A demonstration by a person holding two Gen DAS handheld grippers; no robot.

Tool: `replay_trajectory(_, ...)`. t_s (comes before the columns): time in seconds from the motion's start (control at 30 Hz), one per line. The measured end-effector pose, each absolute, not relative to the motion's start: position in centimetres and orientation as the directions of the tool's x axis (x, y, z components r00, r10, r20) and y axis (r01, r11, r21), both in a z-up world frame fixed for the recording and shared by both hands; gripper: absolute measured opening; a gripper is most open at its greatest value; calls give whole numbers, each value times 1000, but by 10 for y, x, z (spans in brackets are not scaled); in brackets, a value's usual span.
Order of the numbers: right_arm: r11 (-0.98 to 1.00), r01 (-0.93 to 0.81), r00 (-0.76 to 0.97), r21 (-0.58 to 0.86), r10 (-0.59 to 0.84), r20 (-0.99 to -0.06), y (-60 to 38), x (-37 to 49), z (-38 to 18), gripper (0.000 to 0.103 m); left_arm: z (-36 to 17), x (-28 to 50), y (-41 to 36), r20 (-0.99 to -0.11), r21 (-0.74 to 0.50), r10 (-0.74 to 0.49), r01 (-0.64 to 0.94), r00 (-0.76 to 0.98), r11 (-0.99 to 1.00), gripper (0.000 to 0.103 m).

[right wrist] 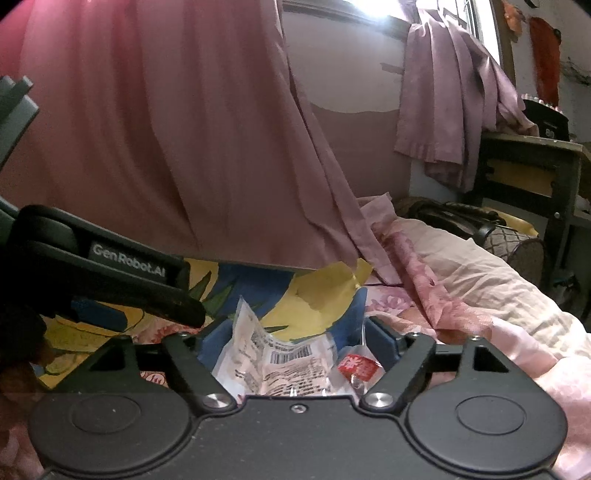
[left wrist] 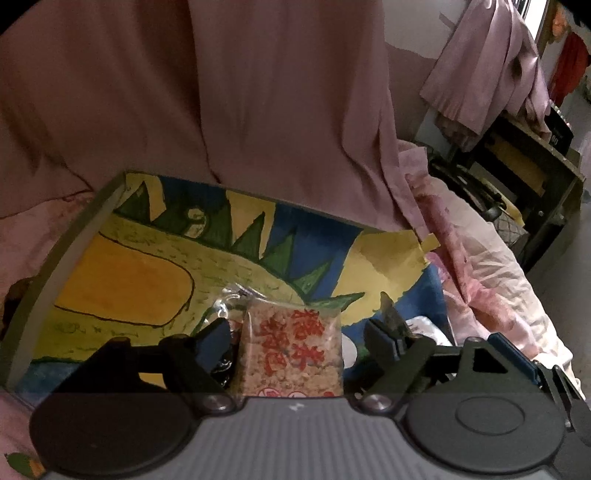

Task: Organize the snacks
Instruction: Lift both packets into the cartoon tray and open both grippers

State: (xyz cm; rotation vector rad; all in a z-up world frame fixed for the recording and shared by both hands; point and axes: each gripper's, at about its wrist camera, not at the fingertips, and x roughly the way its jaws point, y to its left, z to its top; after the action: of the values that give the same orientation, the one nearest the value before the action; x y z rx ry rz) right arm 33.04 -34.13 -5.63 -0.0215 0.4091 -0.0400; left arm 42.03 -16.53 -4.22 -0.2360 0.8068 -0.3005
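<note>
snack pack [left wrist: 290,350] | long axis runs away from camera | left tongs [left wrist: 299,332] released | right tongs [right wrist: 295,339] released

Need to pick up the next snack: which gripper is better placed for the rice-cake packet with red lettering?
Left, probably. The left gripper stands open with the rice-cake packet centred between its fingers; the right gripper straddles a white barcode packet instead.

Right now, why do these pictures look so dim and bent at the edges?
Left wrist view: dim and soft, corners black, the painted board bowed by the lens. Right wrist view: the window glares white at the top, leaving the snack packet in shade.
</note>
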Motion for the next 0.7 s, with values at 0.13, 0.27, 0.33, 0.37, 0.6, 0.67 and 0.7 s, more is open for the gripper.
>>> replay_trajectory(0.13, 999, 36, 925, -15, -39, -378, -341, 326, -52, 91, -36, 415, -161, -662, -323, -347, 165, 664, 932, 90)
replay_trajectory(0.27, 999, 39, 938, -10, -41, -345, -338, 318, -43, 95, -28, 409, -156, -653, -322, -339, 157, 677, 934, 94)
replay_trajectory(0.33, 999, 44, 943, -7, -44, -330, -336, 313, -37, 96, -23, 404, -152, -648, -322, -335, 153, 684, 934, 95)
replay_trajectory(0.37, 999, 47, 945, -5, -46, -324, -336, 311, -35, 96, -21, 402, -150, -644, -322, -333, 151, 689, 935, 96)
replay_trajectory(0.6, 995, 98, 955, 14, -90, -283, -334, 282, -14, 101, 2, 375, -134, -603, -340, -325, 135, 729, 931, 102)
replay_trajectory(0.67, 993, 116, 955, 23, -105, -277, -335, 271, -8, 101, 8, 366, -128, -592, -343, -324, 133, 738, 930, 102)
replay_trajectory(0.7, 992, 125, 955, 30, -112, -275, -335, 265, -5, 102, 11, 361, -125, -587, -342, -322, 133, 743, 930, 102)
